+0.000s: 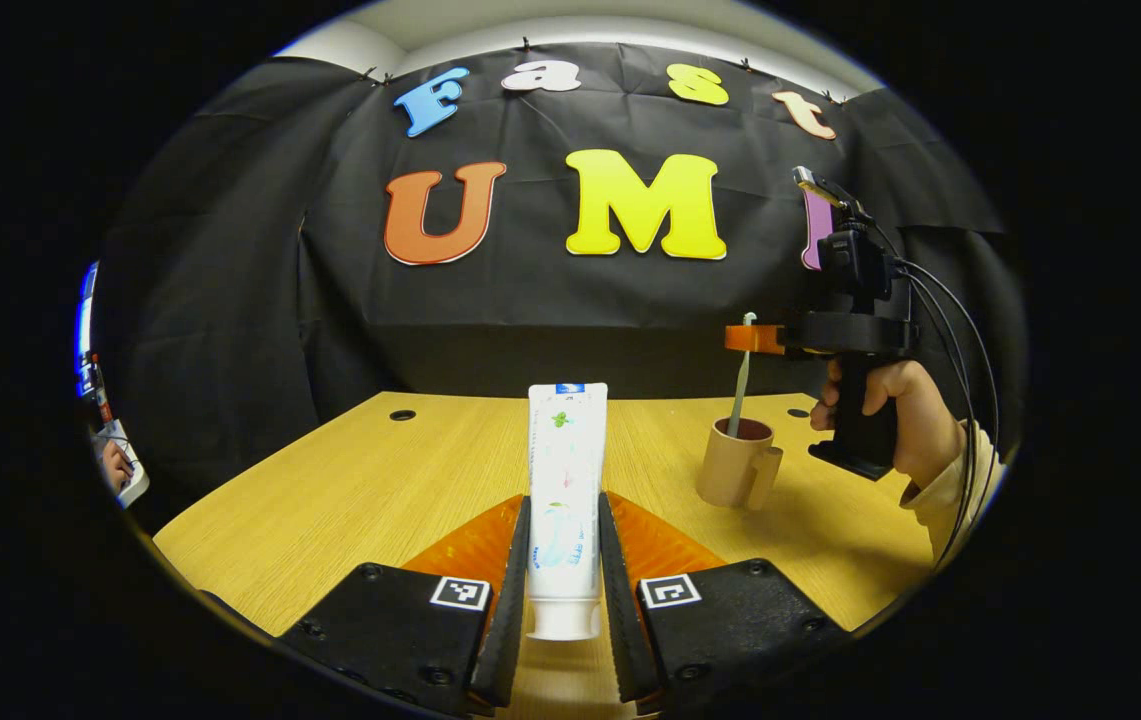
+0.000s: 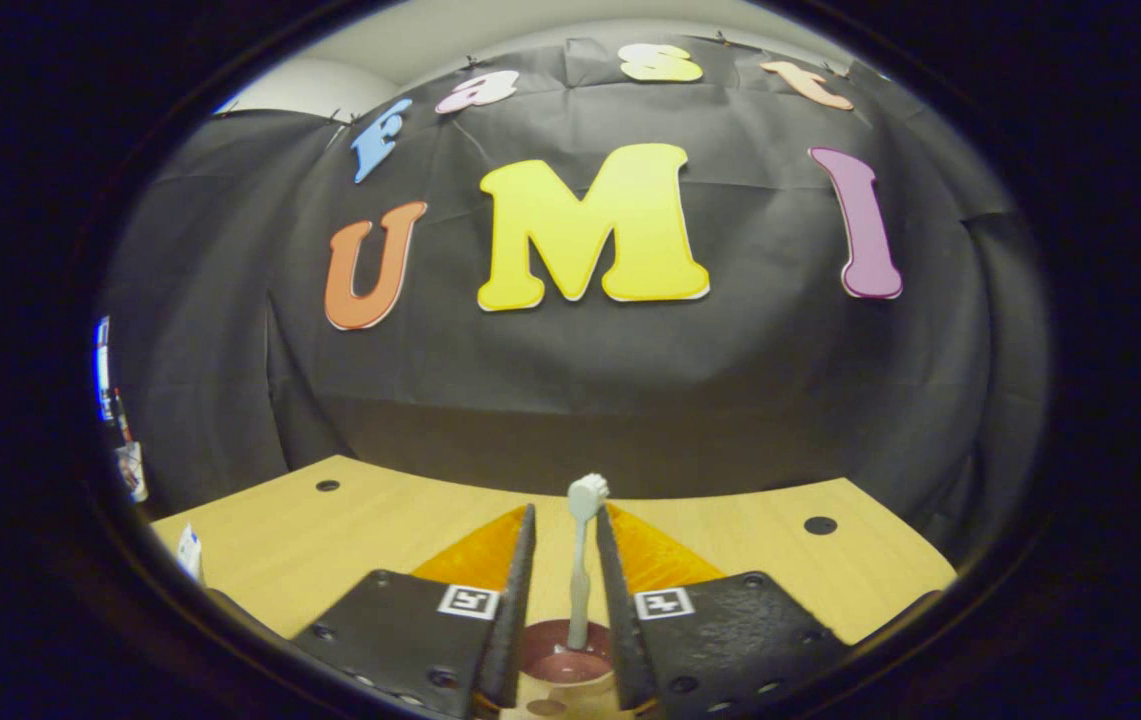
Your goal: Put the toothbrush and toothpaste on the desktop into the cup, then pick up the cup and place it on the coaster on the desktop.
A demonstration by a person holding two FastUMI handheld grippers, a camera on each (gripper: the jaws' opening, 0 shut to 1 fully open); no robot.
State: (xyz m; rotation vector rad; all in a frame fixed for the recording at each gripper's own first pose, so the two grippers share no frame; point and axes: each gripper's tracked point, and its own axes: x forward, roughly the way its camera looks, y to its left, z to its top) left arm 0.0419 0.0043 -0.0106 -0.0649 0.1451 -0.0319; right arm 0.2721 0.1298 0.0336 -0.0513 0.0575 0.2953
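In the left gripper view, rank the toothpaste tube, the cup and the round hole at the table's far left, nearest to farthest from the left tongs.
1. Toothpaste tube: upright between the left tongs, both fingers pressing it.
2. Cup: ahead to the right, toothbrush standing in it.
3. Round hole: far left, near the table's back edge.

Black gripper [image 1: 566, 545] bodies, square markers, screws; seemingly cream sleeve [image 1: 950, 490].

Your way to the cup [image 1: 738, 462] is open across bare desk [image 1: 350, 490], but above its mouth stands the toothbrush [image 1: 742, 375], with the right gripper [image 1: 752, 338] and hand [image 1: 905, 420] crowding that side.
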